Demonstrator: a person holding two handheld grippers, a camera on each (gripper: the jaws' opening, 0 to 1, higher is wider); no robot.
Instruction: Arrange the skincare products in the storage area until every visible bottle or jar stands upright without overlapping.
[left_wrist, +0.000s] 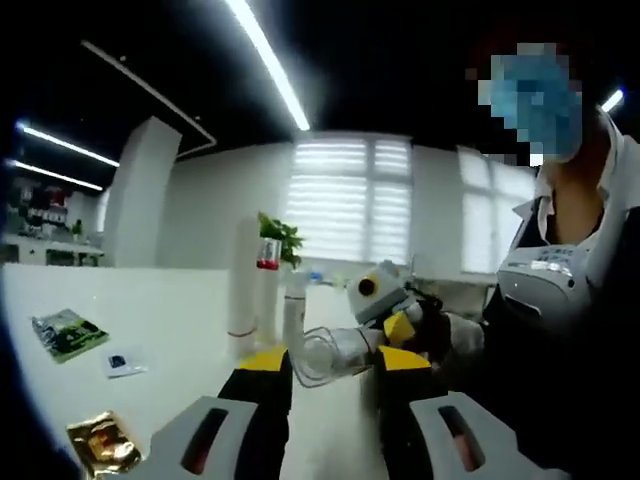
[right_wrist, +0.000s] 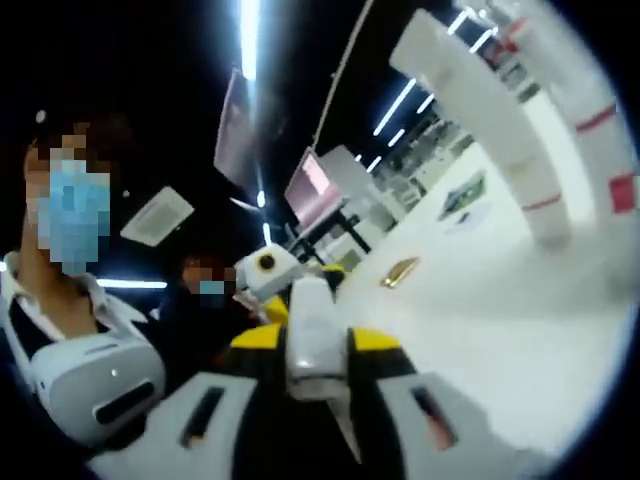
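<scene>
a white table (left_wrist: 150, 310) carries a green packet (left_wrist: 68, 334). just beside the packet lies a small clear sachet (left_wrist: 125, 362), and nearer than the packet sits a gold foil pouch (left_wrist: 100, 442).

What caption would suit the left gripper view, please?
Left gripper and right gripper share a clear bottle above the white table.

The clear plastic bottle (left_wrist: 330, 352) between the left gripper's (left_wrist: 335, 375) jaws has its lower end hidden behind the black-and-yellow fingertips (left_wrist: 262, 372). In the right gripper view, the white bottle (right_wrist: 312, 335) is blurred and its base is covered. The gold foil sachet (left_wrist: 100, 443) near the white table's (left_wrist: 180, 310) near edge is too blurred to read.
</scene>
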